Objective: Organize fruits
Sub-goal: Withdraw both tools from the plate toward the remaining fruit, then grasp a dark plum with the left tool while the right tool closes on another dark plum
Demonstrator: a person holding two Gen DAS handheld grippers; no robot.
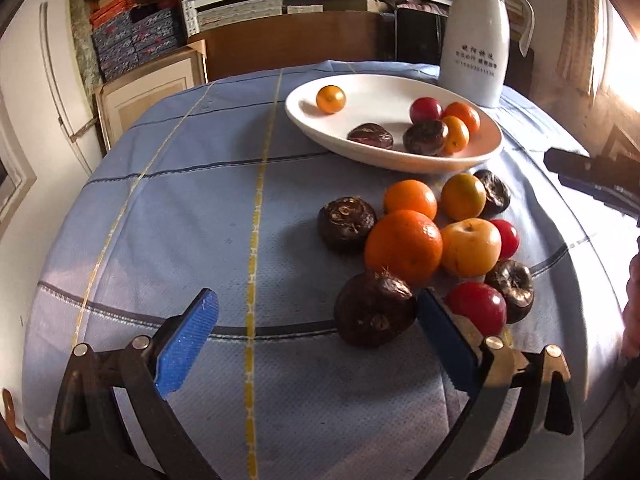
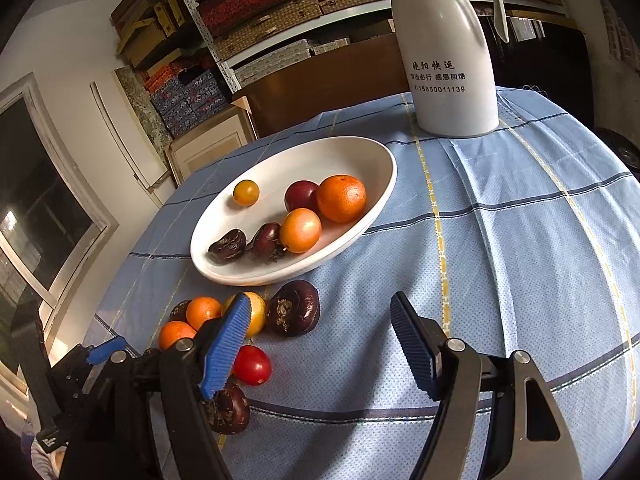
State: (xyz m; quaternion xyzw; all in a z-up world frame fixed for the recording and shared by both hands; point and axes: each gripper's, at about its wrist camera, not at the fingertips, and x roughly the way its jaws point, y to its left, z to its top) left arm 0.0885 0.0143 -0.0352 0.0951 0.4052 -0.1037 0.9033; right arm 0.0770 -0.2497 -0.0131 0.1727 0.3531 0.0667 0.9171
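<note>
Left gripper (image 1: 316, 312): jaws wide apart, nothing clamped. A dark brown water chestnut (image 1: 374, 309) sits on the cloth between the blue pads, close against the right pad (image 1: 444, 344); contact can't be confirmed. Its tufted tip points up and away from the camera.

Loose fruit pile on the blue checked tablecloth (image 1: 180, 208), just right of centre in the left wrist view: large orange (image 1: 403, 247), yellow apple-like fruit (image 1: 471, 247), red cherry tomato (image 1: 477, 307), more water chestnuts, all touching or nearly.

White oval dish (image 1: 394, 160) lies beyond the pile, long axis running left-right and slightly toward the camera, holding six fruits.

Right gripper (image 2: 320, 312): jaws part-open, empty, only bare cloth between them. Its left pad (image 2: 226, 344) overlaps the pile in view. White thermos jug (image 2: 448, 52) stands upright behind the dish.
</note>
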